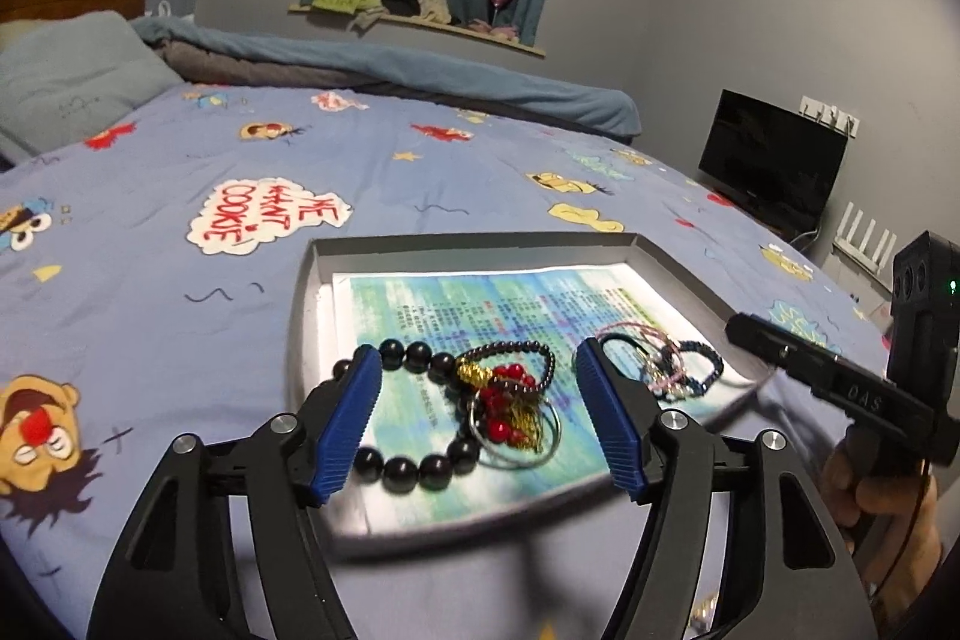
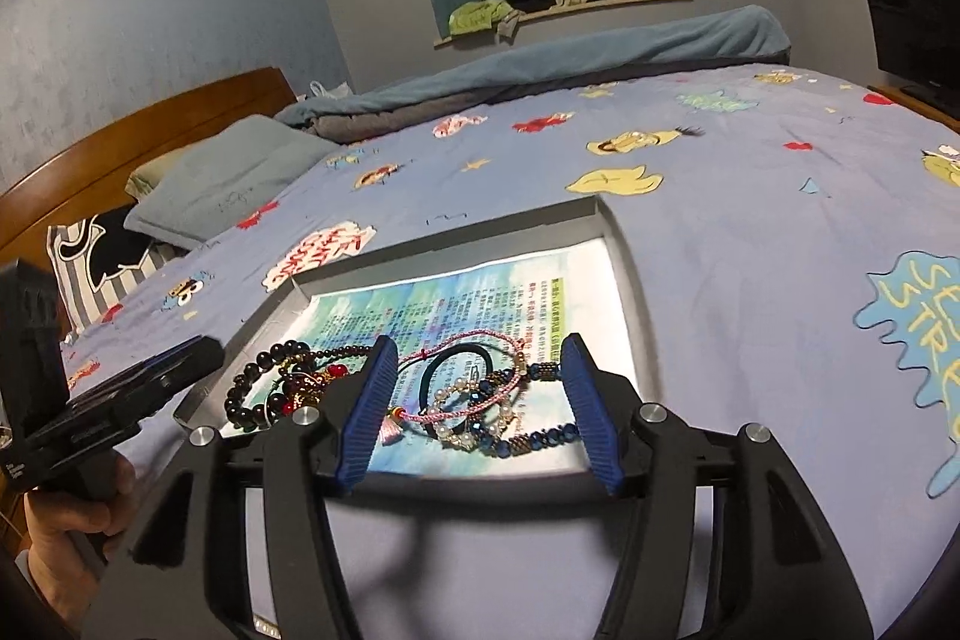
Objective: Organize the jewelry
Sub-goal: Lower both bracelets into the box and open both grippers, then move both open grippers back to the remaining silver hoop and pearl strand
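A shallow grey tray (image 1: 480, 241) lined with a printed sheet lies on the bed. In the left wrist view my open left gripper (image 1: 477, 376) hovers over a black bead bracelet (image 1: 414, 469) and a tangle of red beads, gold thread and rings (image 1: 510, 409). A second pile of thin bracelets (image 1: 672, 367) lies to the right. In the right wrist view my open right gripper (image 2: 480, 358) hovers over that pile: a black hair band (image 2: 462, 361), a pink cord bracelet (image 2: 456, 340), a pearl bracelet and a blue bead bracelet (image 2: 528, 439). The black beads (image 2: 264, 382) lie left.
The bed (image 1: 180, 280) has a blue cartoon-print sheet. A folded duvet (image 1: 390, 64) and pillow (image 1: 66, 82) lie at the far side. A TV (image 1: 774, 160) stands beyond the bed's right side. The wooden headboard (image 2: 120, 142) is at left.
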Demonstrator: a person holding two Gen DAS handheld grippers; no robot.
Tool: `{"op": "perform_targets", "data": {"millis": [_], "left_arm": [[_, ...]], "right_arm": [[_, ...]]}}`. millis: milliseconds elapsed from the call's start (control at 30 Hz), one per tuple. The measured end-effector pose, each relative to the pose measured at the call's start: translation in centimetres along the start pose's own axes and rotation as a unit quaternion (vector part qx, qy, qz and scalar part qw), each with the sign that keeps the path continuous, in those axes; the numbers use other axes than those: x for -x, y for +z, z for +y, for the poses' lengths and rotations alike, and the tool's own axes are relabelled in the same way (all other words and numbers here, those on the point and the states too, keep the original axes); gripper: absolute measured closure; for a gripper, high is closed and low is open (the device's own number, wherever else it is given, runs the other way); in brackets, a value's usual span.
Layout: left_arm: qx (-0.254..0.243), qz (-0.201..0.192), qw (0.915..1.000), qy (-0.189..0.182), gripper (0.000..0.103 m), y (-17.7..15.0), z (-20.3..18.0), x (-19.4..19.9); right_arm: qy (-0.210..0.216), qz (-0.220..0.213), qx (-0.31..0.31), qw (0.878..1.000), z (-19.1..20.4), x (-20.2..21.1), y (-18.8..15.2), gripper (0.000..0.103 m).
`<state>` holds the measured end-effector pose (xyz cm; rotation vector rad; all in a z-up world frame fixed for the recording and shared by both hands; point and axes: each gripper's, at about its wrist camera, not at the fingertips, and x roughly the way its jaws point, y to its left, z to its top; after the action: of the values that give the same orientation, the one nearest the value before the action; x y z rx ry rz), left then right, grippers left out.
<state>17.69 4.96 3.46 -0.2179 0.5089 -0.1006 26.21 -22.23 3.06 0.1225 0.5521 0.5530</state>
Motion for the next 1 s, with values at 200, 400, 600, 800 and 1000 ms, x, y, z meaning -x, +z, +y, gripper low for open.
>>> {"op": "perform_targets", "data": {"millis": [200,400,600,800,1000], "left_arm": [[-0.012,0.001,0.9999,0.002,0.030,-0.9,0.3,1.4],[-0.011,0.004,0.9999,0.005,0.030,-1.5,0.8,2.1],[-0.024,0.007,0.9997,-0.002,0.029,-2.5,0.3,3.1],[-0.041,0.021,0.9987,-0.022,0.029,-3.9,-0.9,3.6],[-0.057,0.040,0.9962,-0.052,0.029,-5.8,-2.5,4.5]], "right_arm": [[-0.001,-0.020,0.020,1.000,0.3,2.1,-0.4,0.045],[-0.006,-0.025,0.041,0.999,0.7,3.7,-1.2,0.041],[-0.004,-0.020,0.060,0.998,1.0,4.8,-2.4,0.035],[0.005,-0.015,0.072,0.997,1.0,5.6,-3.2,0.034],[0.014,-0.004,0.082,0.997,1.2,5.7,-3.7,0.034]]}}
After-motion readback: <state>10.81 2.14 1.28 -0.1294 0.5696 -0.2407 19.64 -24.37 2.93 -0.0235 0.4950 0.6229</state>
